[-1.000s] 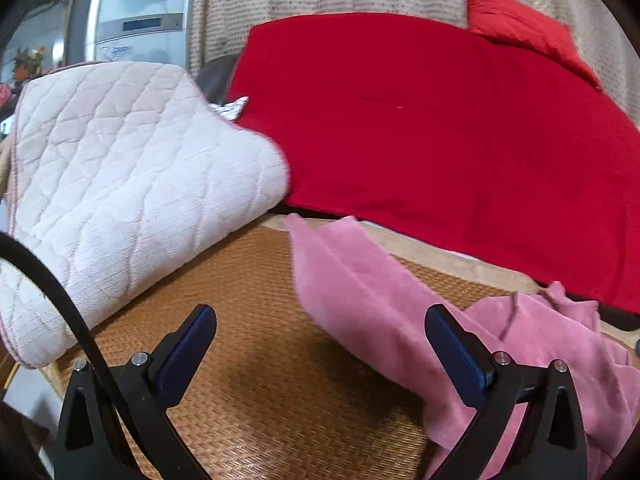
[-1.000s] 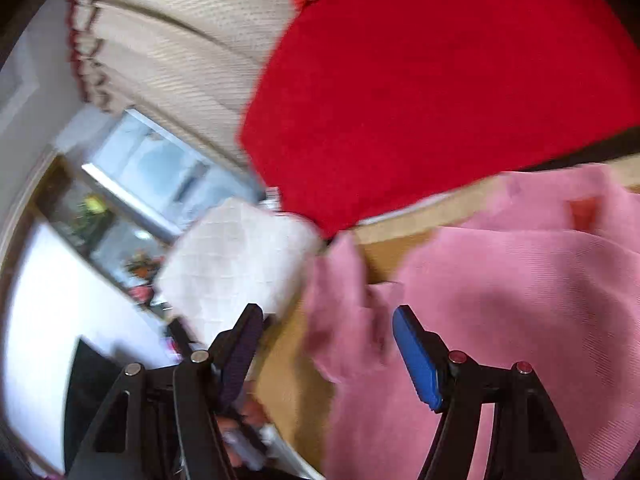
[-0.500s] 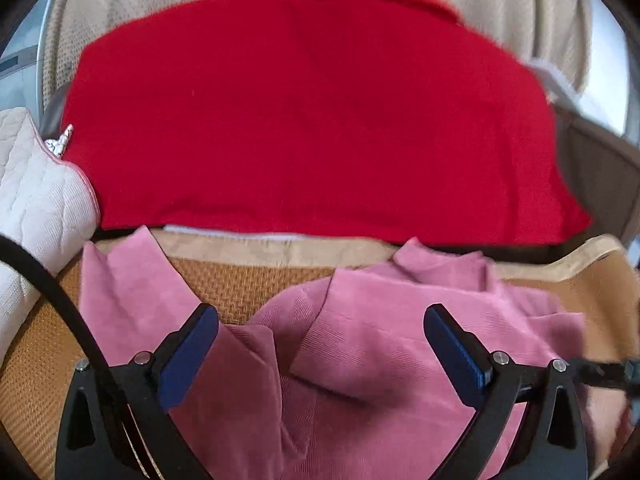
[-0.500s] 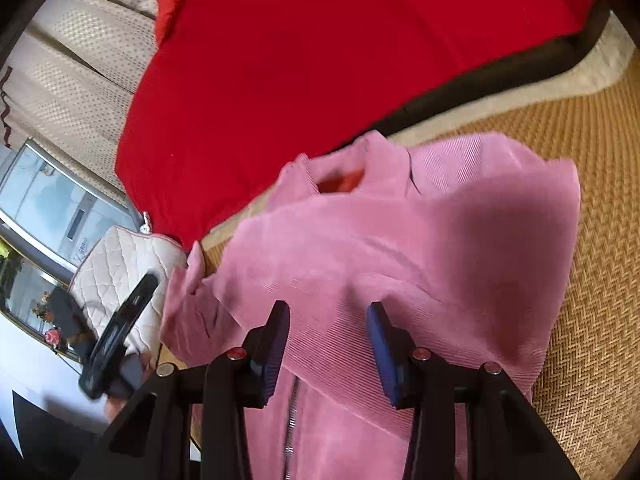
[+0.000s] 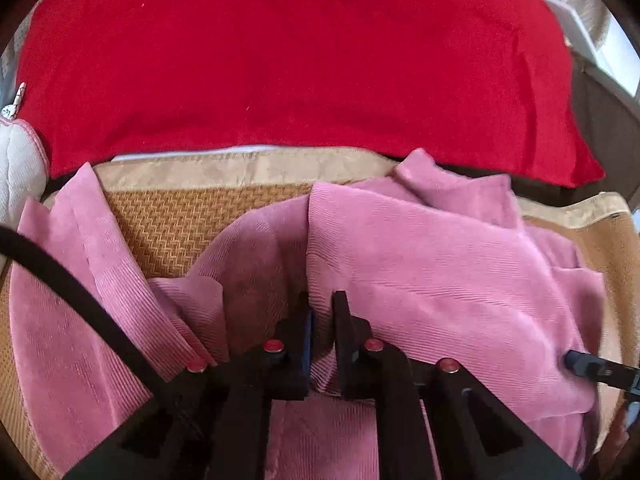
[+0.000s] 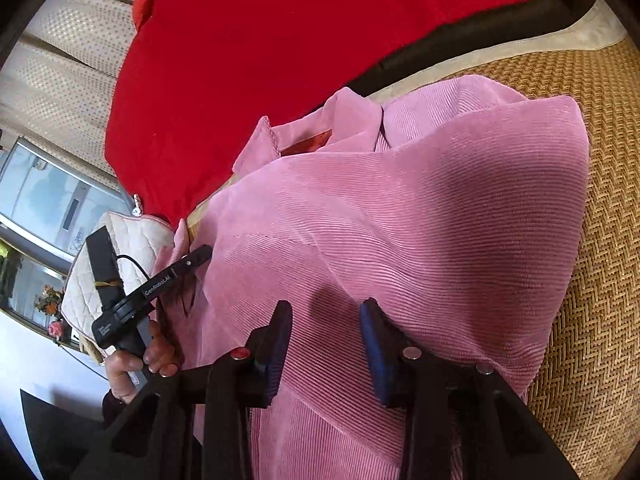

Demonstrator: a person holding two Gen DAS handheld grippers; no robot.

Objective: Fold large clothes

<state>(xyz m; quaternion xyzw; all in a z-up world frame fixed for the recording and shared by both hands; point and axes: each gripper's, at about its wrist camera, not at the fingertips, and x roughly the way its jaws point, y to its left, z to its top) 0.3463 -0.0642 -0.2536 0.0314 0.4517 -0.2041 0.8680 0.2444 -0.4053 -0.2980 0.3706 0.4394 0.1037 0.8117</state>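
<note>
A pink corduroy jacket [image 5: 432, 264] lies rumpled on a woven tan mat [image 5: 172, 224]; it also fills the right wrist view [image 6: 420, 216], collar toward the red cushion. My left gripper [image 5: 321, 312] is shut on a fold of the jacket near its middle. One sleeve [image 5: 84, 248] trails off to the left. My right gripper [image 6: 325, 320] hovers just over the jacket with its jaws part open and nothing between them. The left gripper [image 6: 200, 255] also shows in the right wrist view, held by a hand.
A big red cushion [image 5: 296, 60] backs the mat [image 6: 592, 240]. A white quilted pillow [image 5: 16, 168] sits at the left edge; it also shows in the right wrist view [image 6: 132, 248]. Beige curtains [image 6: 68, 68] hang behind.
My left gripper swung right from the pillow to the jacket, dropped onto it and closed on a fold. My right gripper moved over the jacket's body and its jaws narrowed.
</note>
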